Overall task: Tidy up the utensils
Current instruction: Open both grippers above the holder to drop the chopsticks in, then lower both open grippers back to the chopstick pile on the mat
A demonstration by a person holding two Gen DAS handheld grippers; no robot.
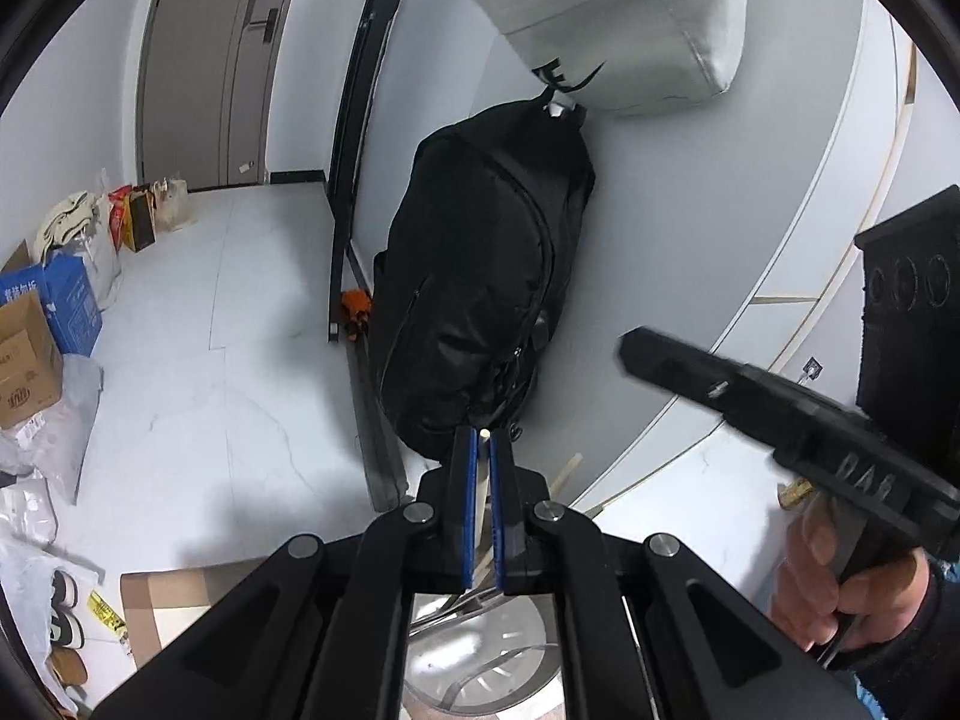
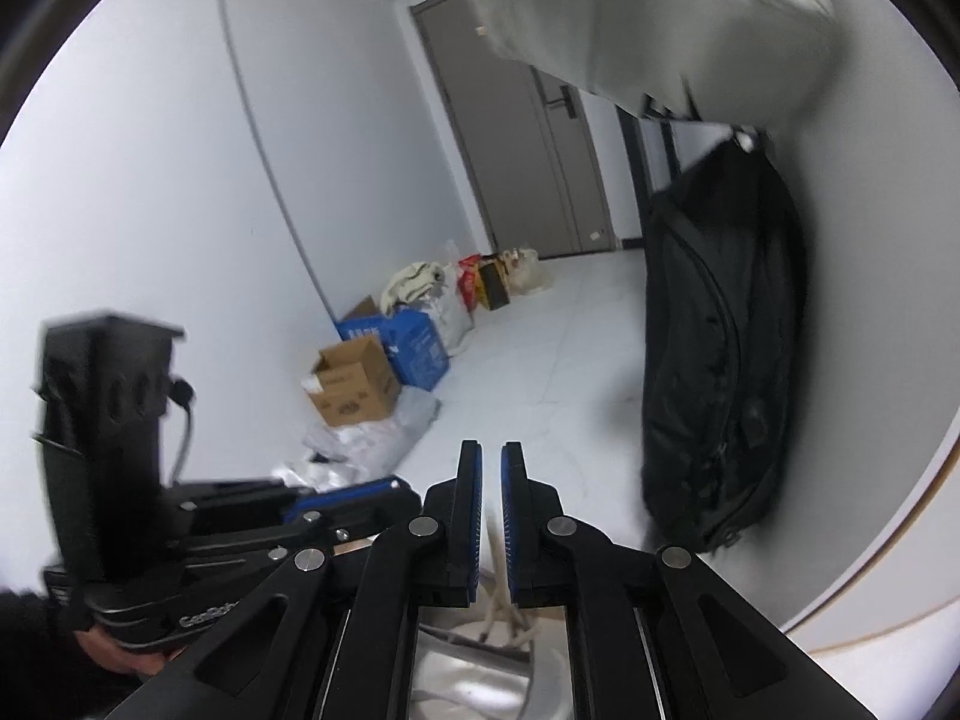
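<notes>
My left gripper [image 1: 482, 444] is shut on a pale chopstick [image 1: 483, 501] that stands upright between the blue pads. Below it sits a shiny metal utensil holder [image 1: 480, 654] with slotted walls. My right gripper [image 2: 492, 456] has its jaws a small gap apart with nothing between the tips. Below it several pale chopsticks [image 2: 501, 606] lean in a holder [image 2: 474, 678]. The right gripper also shows in the left wrist view [image 1: 636, 354], held by a hand at the right. The left gripper shows in the right wrist view [image 2: 384, 489] at the lower left.
A black backpack [image 1: 480, 288] hangs against the white wall, under a grey bag [image 1: 624, 18]. Cardboard boxes [image 1: 24, 360], a blue box and bags line the floor at the left. A grey door [image 2: 516, 144] stands at the back. A flat cardboard sheet [image 1: 174, 600] lies on the floor.
</notes>
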